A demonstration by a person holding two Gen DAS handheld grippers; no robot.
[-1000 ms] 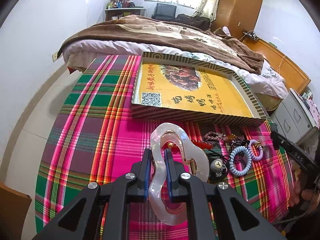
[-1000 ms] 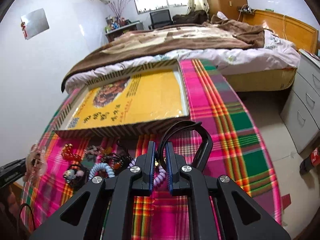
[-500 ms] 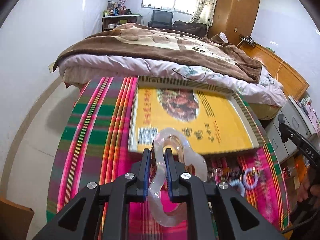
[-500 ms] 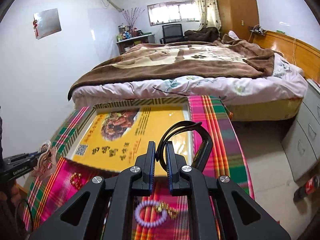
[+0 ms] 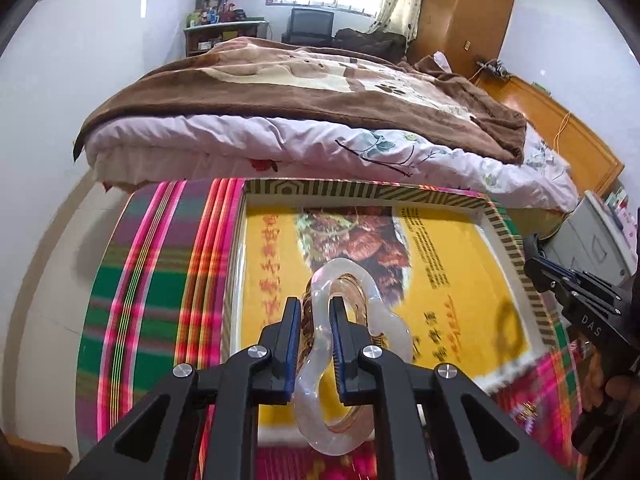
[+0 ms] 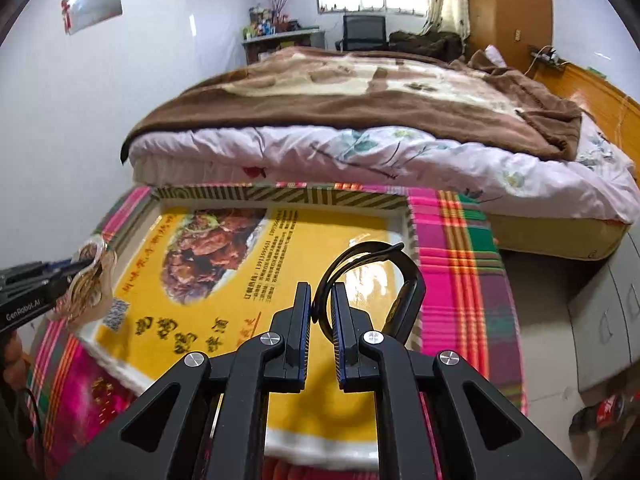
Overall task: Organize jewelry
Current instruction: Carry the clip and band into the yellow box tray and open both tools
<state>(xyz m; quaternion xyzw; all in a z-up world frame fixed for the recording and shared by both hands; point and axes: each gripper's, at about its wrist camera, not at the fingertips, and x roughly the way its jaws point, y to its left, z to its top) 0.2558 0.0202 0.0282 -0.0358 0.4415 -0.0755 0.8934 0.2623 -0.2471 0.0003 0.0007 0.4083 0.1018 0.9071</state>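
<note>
Counting what is in hand, I see two pieces, one per claw. The left claw (image 5: 315, 322), low in the centre of the left wrist view, is clamped on a translucent, wavy, milky-clear plastic hair claw clip (image 5: 352, 304), which stands up between the blue pads and hangs above the box. The right claw (image 6: 321, 308), low in the centre of the right wrist view, is clamped on the thin edge of a black, curved plastic hair clip (image 6: 404, 280), whose loop rises to the right of the pads, also above the box.

There is one box: a shallow, open cardboard box (image 5: 360, 194) with a striped olive-and-cream rim and a yellow printed bottom showing a roast-meat photo, Chinese characters and a QR code. Nothing I can make out lies inside it. It sits on one surface covered with a plaid cloth of pink, green and purple (image 5: 160, 280).

From the right wrist view the left claw shows at the left edge with the clear clip; from the left wrist view the right claw shows at the right edge.

Beyond the surface stands one bed (image 6: 360, 140) with a brown blanket over pale floral bedding. Further back are a window, a wooden wardrobe at upper right, white walls, and grey drawers (image 6: 608, 312) at the right edge.
</note>
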